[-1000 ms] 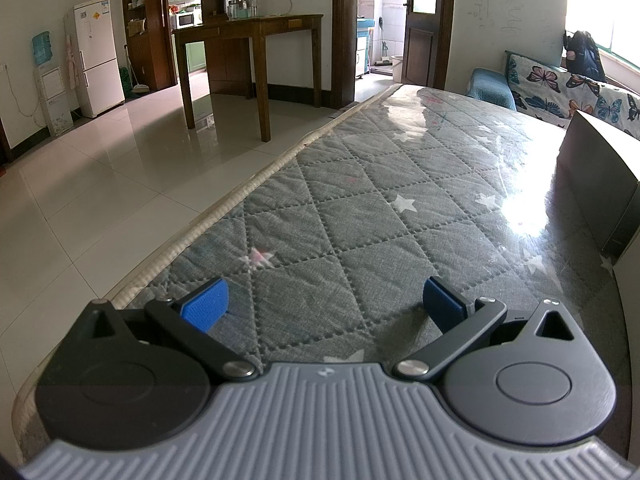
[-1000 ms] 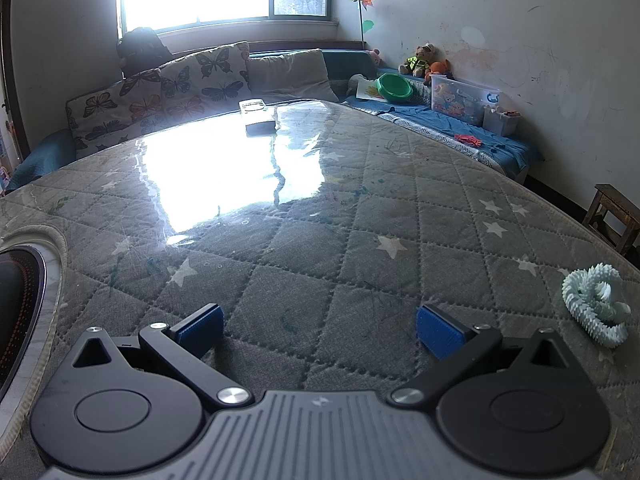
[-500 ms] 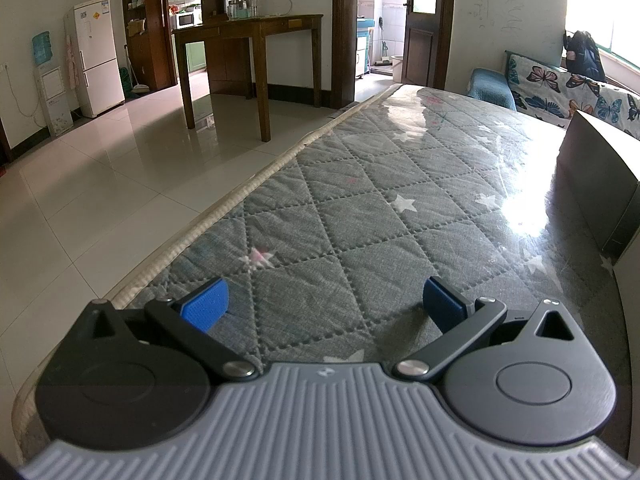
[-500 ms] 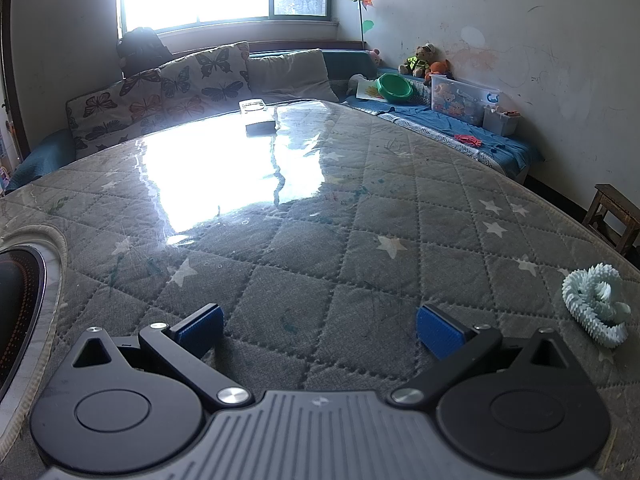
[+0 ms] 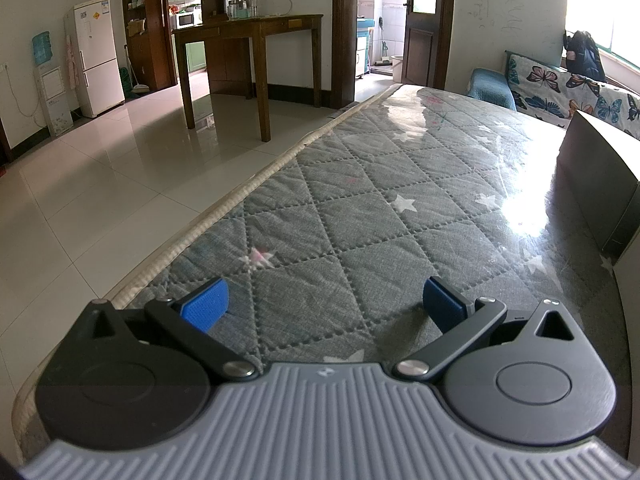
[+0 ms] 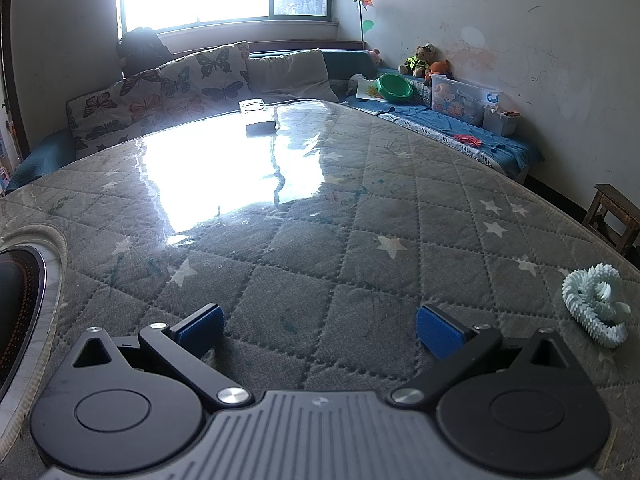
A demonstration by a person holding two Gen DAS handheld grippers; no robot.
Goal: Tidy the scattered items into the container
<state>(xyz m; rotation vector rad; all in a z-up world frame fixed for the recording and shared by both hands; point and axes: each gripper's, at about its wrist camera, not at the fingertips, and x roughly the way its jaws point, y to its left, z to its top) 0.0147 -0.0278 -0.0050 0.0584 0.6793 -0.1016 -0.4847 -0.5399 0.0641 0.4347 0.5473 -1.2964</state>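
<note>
My left gripper (image 5: 325,306) is open, low over the grey quilted table cover, with nothing between its blue pads. A dark box-like container (image 5: 596,184) stands at the right edge of the left wrist view. My right gripper (image 6: 320,330) is open too, also low over the cover and holding nothing. A pale mint coiled toy (image 6: 596,304) lies on the cover to the right of the right gripper. A small grey box with a remote on it (image 6: 259,118) sits at the table's far end.
A round dark hob with a pale rim (image 6: 24,308) is at the left of the right wrist view. The table edge (image 5: 224,204) drops to a tiled floor on the left. A wooden side table (image 5: 248,52), sofa cushions (image 6: 168,92) and a wooden stool (image 6: 616,216) surround the table.
</note>
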